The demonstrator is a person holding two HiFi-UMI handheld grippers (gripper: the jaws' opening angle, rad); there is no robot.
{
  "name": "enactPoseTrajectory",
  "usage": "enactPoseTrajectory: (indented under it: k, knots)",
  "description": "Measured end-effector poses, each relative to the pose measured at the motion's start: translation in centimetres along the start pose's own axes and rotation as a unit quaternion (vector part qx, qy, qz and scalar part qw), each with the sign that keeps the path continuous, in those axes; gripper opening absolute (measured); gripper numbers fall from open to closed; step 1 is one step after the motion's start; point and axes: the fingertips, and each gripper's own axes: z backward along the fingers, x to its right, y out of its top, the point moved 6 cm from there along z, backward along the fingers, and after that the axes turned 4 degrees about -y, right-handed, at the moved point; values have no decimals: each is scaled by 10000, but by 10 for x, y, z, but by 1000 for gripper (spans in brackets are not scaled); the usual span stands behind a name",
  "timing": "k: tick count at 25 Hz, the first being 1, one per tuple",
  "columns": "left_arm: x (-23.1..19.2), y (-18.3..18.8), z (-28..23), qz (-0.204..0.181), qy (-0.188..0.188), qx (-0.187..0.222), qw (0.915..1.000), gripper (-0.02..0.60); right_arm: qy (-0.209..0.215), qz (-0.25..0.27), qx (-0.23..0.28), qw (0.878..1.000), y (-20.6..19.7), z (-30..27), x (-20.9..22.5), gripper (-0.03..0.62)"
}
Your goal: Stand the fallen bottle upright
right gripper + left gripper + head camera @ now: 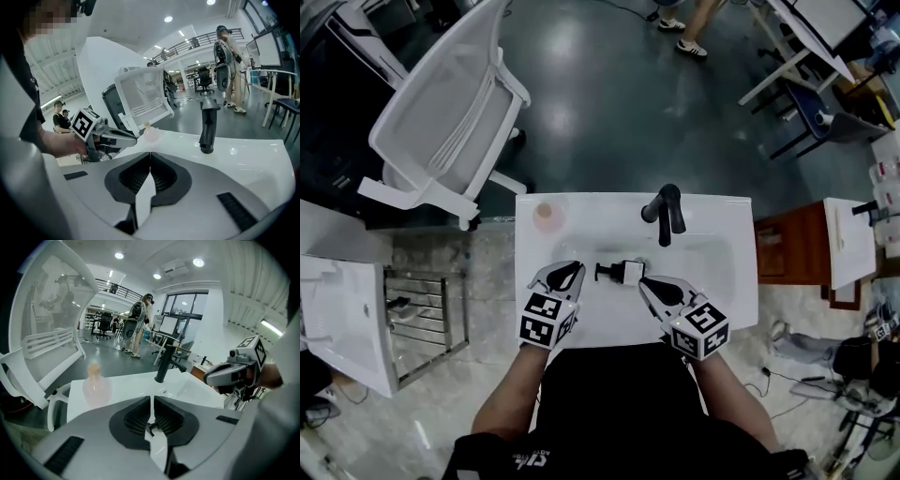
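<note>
A small white bottle with a black pump lies on its side in the basin of the white sink, pump pointing left. My left gripper is just left of the pump, with its jaws together and nothing held; from its own camera the bottle is mostly hidden below the jaws. My right gripper is close to the bottle's right end, also shut and empty. Each gripper shows in the other's view: the right gripper and the left gripper.
A black faucet rises behind the basin. A pinkish bottle stands upright at the counter's back left. A white chair is beyond the sink, a metal rack to the left and a wooden cabinet to the right.
</note>
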Motion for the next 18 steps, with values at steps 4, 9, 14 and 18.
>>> enactPoseTrajectory:
  k: [4,9,14,18]
  knots:
    - [-10,-7,-10,229,57,-52,9997,37,218,198,-289,9991,-3,-32,5,31]
    - [-22,-12,-22,447,218,-75,9987,37,618,575,-747,9936,-10,-78,7,59]
    - [-35,-20,-27,672,353,-56,9971,37,850,1152,-1304,9811,-29,-126,15,92]
    - [-45,-31,-25,818,460,-46,9956,37,946,1586,-1733,9674,-47,-159,17,117]
